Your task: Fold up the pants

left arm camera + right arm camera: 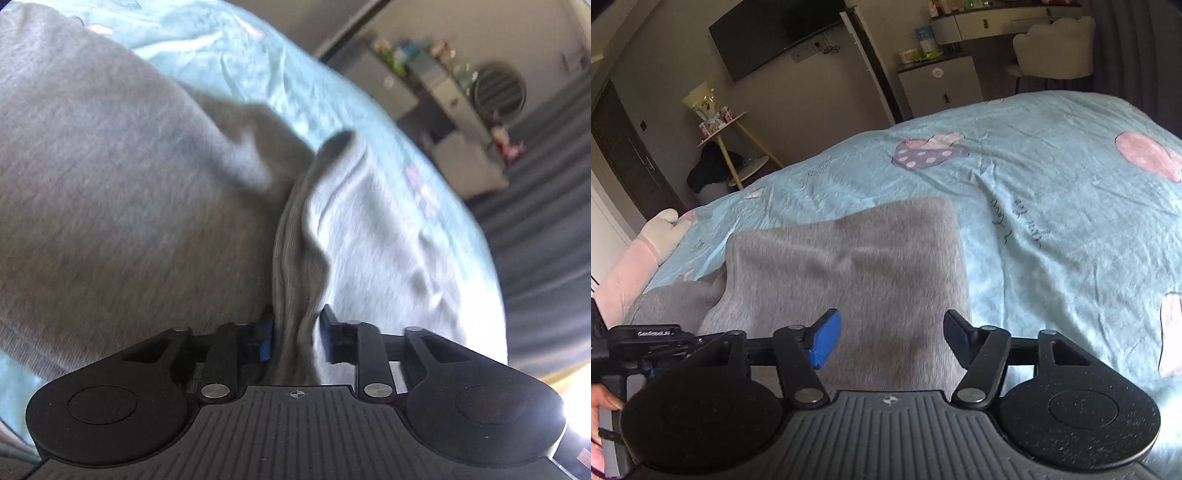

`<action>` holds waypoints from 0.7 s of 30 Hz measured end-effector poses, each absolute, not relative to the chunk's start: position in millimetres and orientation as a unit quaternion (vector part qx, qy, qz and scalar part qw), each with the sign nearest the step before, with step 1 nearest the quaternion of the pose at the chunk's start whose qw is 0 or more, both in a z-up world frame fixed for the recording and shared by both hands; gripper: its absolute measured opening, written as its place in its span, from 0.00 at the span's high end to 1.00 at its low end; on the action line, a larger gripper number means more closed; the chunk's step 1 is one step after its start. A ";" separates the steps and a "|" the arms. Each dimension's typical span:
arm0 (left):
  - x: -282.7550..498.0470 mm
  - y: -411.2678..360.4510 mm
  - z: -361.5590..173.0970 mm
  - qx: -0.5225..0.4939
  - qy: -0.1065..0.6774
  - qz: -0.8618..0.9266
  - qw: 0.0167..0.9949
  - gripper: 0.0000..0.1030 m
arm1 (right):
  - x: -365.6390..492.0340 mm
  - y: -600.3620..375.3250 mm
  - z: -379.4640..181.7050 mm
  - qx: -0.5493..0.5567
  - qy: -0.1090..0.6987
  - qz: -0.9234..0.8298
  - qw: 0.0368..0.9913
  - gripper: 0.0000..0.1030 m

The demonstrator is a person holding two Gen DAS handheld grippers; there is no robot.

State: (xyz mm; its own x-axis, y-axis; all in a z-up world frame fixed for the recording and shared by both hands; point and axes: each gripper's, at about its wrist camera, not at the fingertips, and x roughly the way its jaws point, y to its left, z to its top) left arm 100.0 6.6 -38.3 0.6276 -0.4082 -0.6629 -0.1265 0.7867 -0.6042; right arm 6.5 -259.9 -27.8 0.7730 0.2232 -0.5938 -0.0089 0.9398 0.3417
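Note:
Grey sweatpants [110, 177] lie on a light blue bed cover [229, 48]. My left gripper [296, 332] is shut on a bunched, ribbed edge of the pants, which rises as a fold between the blue pads [266, 334]. In the right wrist view the pants [849, 266] lie folded as a grey slab on the cover [1052, 221]. My right gripper [890, 339] hovers over their near part, its jaws apart and no cloth pinched between its pads [825, 338]. The body of the left gripper [646, 343] shows at the left edge, with a hand [602, 406] on it.
A pink and white plush pillow [646, 251] lies at the bed's left edge. Beyond the bed stand a small cabinet [938, 88], a white chair [1052, 48], a wall-mounted TV [772, 33] and a yellow-legged side table [731, 147]. Dark curtains [546, 184] hang on the right.

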 end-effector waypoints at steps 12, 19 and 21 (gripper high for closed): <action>117.3 12.8 -45.8 -0.310 0.442 -0.035 0.841 0.68 | 104.0 -230.5 -75.0 -0.004 0.339 0.028 0.940 0.49; 95.0 46.1 -50.4 -0.369 0.394 0.016 0.842 0.55 | 86.7 -234.8 -69.2 0.022 0.333 -0.001 0.943 0.37; 89.2 60.6 -44.7 -0.389 0.374 0.030 0.841 0.41 | 77.2 -238.4 -67.4 0.041 0.337 -0.002 0.941 0.36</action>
State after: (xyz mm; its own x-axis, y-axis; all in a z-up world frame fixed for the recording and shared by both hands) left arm 89.2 60.6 -44.7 0.7183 -0.2408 -0.6528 -0.3417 0.6952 -0.6324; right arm 77.2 -238.4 -67.4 0.7733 0.0247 -0.6336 0.0304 0.9966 0.0760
